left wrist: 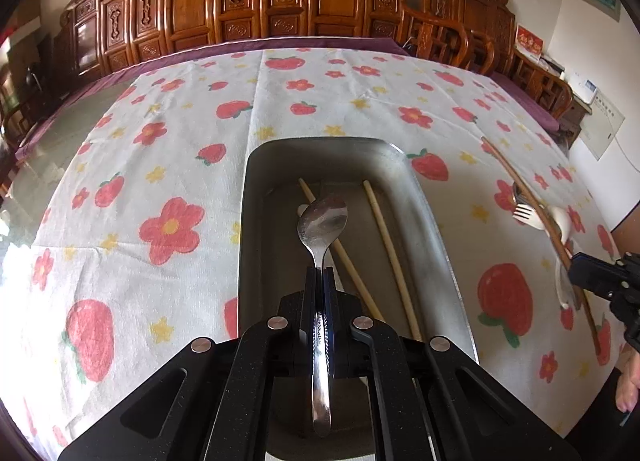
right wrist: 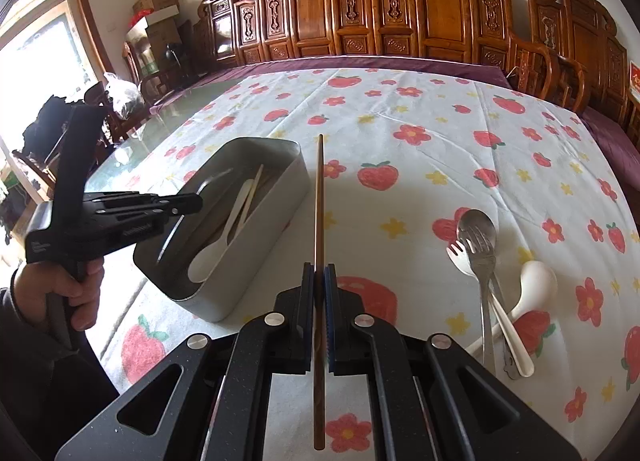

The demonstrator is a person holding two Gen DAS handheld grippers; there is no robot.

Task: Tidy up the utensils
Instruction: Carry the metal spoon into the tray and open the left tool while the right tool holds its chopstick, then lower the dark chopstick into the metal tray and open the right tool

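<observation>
My left gripper is shut on the handle of a metal spoon, held bowl-forward over a grey metal box. Two pale chopsticks and part of a white spoon lie in the box. My right gripper is shut on a long brown chopstick, which points away over the tablecloth just right of the grey box. A white plastic spoon rests inside that box. The left gripper hovers over the box's near-left end, with a hand on its grip.
Loose on the strawberry-print cloth at the right lie a metal spoon, a metal fork, a white plastic fork and a white soup spoon. Carved wooden chairs line the table's far edge.
</observation>
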